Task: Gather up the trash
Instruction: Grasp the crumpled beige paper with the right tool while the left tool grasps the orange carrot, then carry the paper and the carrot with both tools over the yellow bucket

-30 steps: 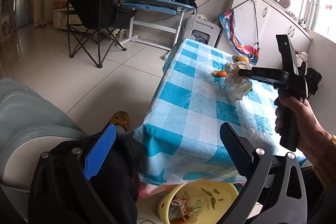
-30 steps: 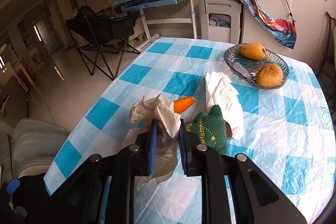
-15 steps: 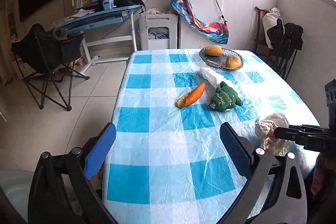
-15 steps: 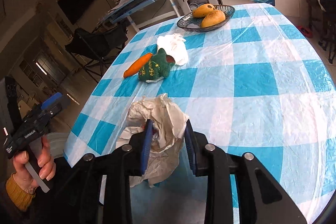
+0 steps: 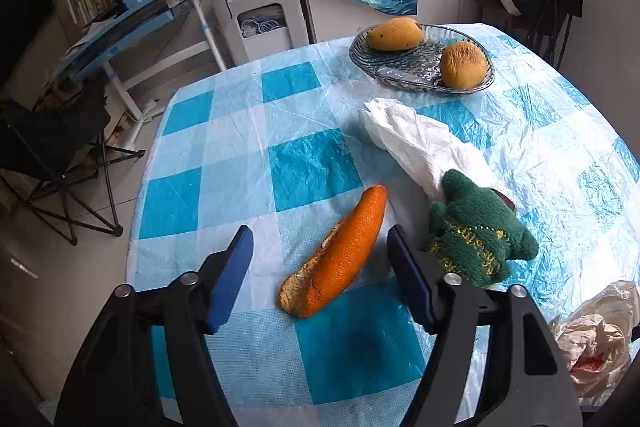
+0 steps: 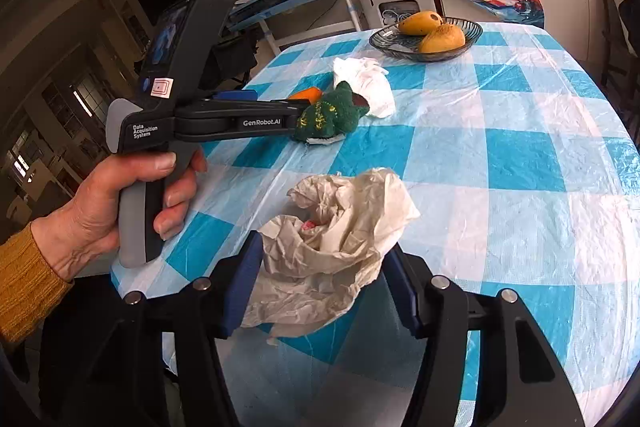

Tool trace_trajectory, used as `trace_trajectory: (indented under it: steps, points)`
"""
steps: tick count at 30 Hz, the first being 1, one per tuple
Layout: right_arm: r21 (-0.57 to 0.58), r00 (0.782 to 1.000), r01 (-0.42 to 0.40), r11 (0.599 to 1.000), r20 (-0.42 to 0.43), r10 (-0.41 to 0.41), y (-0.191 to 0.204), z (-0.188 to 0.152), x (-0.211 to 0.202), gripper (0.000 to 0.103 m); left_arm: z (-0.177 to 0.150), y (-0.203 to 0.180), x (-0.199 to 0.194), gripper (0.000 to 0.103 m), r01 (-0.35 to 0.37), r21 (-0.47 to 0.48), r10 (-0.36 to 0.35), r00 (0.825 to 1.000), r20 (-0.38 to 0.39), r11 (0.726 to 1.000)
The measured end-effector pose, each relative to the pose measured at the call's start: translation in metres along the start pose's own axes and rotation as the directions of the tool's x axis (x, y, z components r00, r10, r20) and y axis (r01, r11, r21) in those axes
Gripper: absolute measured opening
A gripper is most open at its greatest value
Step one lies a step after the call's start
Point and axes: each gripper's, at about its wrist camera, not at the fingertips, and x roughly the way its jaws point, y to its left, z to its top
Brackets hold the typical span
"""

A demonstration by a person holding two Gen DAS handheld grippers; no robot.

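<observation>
A crumpled plastic bag [image 6: 336, 247] is lying on the blue and white checked table [image 6: 520, 155], at the near edge. The right gripper [image 6: 320, 291] is sitting wide apart around the bag, one blue finger [image 6: 242, 283] on each side. Left of the bag, a hand [image 6: 120, 211] is holding the left gripper [image 6: 296, 115], which is pointing at a green knitted toy [image 6: 332, 115] farther back from the bag. Behind the toy, a white tissue [image 6: 368, 83] is lying. Farthest from the bag, a glass dish [image 6: 468, 35] is holding two yellow fruits [image 6: 440, 37].
</observation>
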Motion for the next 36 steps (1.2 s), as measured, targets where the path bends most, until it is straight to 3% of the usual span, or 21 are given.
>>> trace_trajectory:
  steps: [1, 3, 4, 10, 15, 28, 36]
  points:
    - [0.000, 1.000, 0.006, 1.000, -0.004, -0.006, -0.001, 0.000, 0.001, 0.043, 0.000, 0.000, -0.002, 0.030, 0.017, -0.007, -0.017, 1.000, 0.006, 1.000]
    - [0.010, 1.000, -0.007, 1.000, -0.009, 0.007, -0.004, 0.000, 0.001, 0.031, -0.004, 0.000, -0.007, 0.020, 0.026, -0.022, -0.026, 1.000, 0.013, 0.999]
    - [0.015, 1.000, -0.015, 1.000, -0.011, 0.015, -0.005, 0.000, 0.002, 0.031, -0.009, 0.001, -0.011, 0.017, 0.039, -0.035, -0.039, 0.999, 0.016, 0.999]
    - [-0.014, 1.000, -0.027, 1.000, 0.008, 0.027, 0.003, -0.002, -0.002, 0.026, -0.057, 0.019, -0.061, 0.016, 0.119, -0.177, -0.110, 0.992, 0.061, 0.977]
    - [-0.037, 0.998, -0.049, 0.998, 0.035, 0.051, 0.013, -0.005, -0.011, 0.026, -0.103, 0.024, -0.109, 0.016, 0.130, -0.268, -0.111, 0.990, 0.086, 0.955]
    - [-0.104, 0.987, -0.067, 0.992, 0.142, 0.082, 0.067, -0.053, -0.074, 0.026, -0.173, -0.007, -0.207, 0.016, 0.122, -0.282, -0.083, 0.986, 0.148, 0.952]
    - [-0.186, 0.993, -0.027, 0.982, 0.111, 0.048, 0.099, -0.089, -0.089, 0.027, -0.202, -0.018, -0.239, 0.016, 0.112, -0.267, -0.069, 0.984, 0.165, 0.957]
